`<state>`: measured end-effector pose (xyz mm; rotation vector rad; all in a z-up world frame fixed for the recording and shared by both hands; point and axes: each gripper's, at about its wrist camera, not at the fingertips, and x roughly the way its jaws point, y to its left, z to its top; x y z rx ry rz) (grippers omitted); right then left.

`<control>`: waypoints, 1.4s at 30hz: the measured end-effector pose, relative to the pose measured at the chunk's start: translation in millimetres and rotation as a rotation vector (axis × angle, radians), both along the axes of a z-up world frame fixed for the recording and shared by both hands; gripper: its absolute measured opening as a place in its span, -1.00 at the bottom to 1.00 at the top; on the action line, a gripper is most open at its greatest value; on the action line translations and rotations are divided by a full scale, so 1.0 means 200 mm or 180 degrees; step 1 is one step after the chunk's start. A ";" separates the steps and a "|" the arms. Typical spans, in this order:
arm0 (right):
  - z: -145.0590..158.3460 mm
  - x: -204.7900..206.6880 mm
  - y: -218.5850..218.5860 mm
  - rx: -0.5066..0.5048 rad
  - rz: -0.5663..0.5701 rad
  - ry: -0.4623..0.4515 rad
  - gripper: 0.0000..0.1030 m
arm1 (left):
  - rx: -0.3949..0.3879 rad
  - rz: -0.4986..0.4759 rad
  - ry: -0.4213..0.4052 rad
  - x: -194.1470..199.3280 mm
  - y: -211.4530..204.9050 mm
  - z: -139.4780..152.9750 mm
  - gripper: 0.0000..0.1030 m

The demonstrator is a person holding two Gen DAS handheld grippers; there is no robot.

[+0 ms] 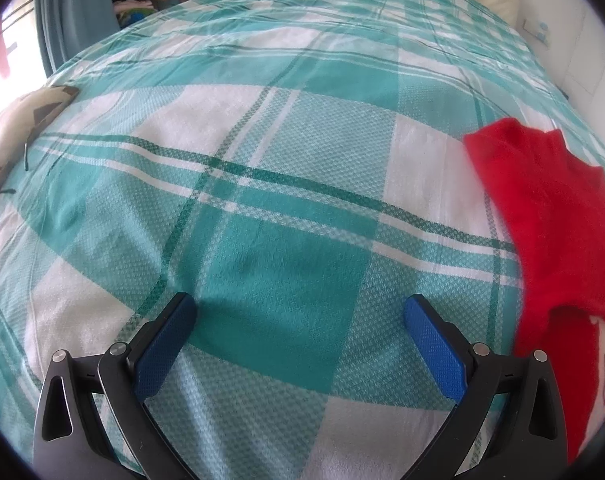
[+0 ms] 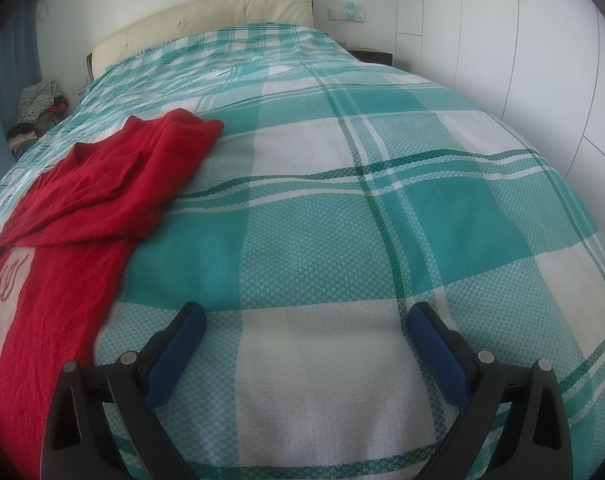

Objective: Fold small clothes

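Red sweater (image 2: 82,208) on bedspread (image 2: 322,220) — both grippers spread, empty

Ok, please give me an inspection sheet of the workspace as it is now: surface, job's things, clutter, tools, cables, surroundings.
Surface: bed with a teal and white checked bedspread, spread mostly flat.
Job's things: one red sweater with a white motif, lying between the two tools, a sleeve folded across it.
Clutter: a beige patterned cushion at the bed's left edge; nothing else on the bedspread.
Tools: left tool open and empty over bare bedspread; right tool open and empty, beside the sweater, apart from it.
Cables: nothing seen.
Surroundings: cream headboard, white wardrobe doors, wall sockets, pile of clothes by the blue curtain.
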<state>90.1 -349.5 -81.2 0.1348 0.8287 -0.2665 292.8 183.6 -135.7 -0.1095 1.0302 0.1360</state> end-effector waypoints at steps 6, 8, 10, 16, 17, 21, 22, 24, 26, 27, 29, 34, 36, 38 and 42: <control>0.27 -0.27 0.03 0.0588 0.0290 -0.0209 0.90 | -0.0377 -0.0632 0.0018 -0.48 -0.15 0.26 0.99; 0.32 -0.37 0.10 0.0772 0.0668 -0.0004 0.90 | -0.0461 -0.0923 0.0129 -0.69 -0.25 0.29 0.99; 0.34 -0.48 0.19 0.0867 0.0986 0.0189 0.90 | -0.0460 -0.1123 0.0247 -0.89 -0.34 0.28 0.99; 0.22 -0.71 0.38 0.1322 0.1344 0.0648 0.83 | -0.0349 -0.1100 0.0388 -1.16 -0.47 0.16 0.97; 0.19 -0.72 0.40 0.1428 0.1359 0.0707 0.70 | -0.0407 -0.1102 0.0371 -1.18 -0.47 0.16 0.95; 0.06 -0.74 0.46 0.1605 0.1369 0.0834 0.37 | -0.0590 -0.1148 0.0398 -1.20 -0.48 0.15 0.53; 0.02 -0.73 0.47 0.1631 0.1329 0.0862 0.21 | -0.0617 -0.1140 0.0412 -1.20 -0.48 0.14 0.32; -0.03 -0.73 0.48 0.1707 0.1285 0.0902 -0.18 | -0.0766 -0.1131 0.0433 -1.20 -0.45 0.14 -0.16; -0.03 -0.72 0.48 0.1745 0.1288 0.0899 -0.91 | -0.0939 -0.1111 0.0452 -1.21 -0.41 0.15 -0.79; -0.01 -0.72 0.48 0.1745 0.1282 0.0870 -0.91 | -0.1039 -0.1088 0.0445 -1.21 -0.39 0.16 -0.81; 0.07 -0.72 0.46 0.1716 0.1270 0.0745 -0.91 | -0.1277 -0.1059 0.0395 -1.20 -0.35 0.20 -0.86; 0.31 -0.59 0.40 0.1688 0.1308 0.0283 -0.91 | -0.1738 -0.1144 0.0084 -1.01 -0.31 0.40 -0.87; 0.39 -0.46 0.36 0.1659 0.1298 0.0097 -0.91 | -0.1842 -0.1154 -0.0072 -0.84 -0.33 0.48 -0.87; 0.45 -0.29 0.31 0.1675 0.1236 -0.0075 -0.91 | -0.1773 -0.1159 -0.0277 -0.65 -0.37 0.56 -0.86; 0.48 0.18 0.24 0.1691 0.1019 -0.0229 -0.91 | -0.1701 -0.1082 -0.0444 -0.21 -0.42 0.60 -0.88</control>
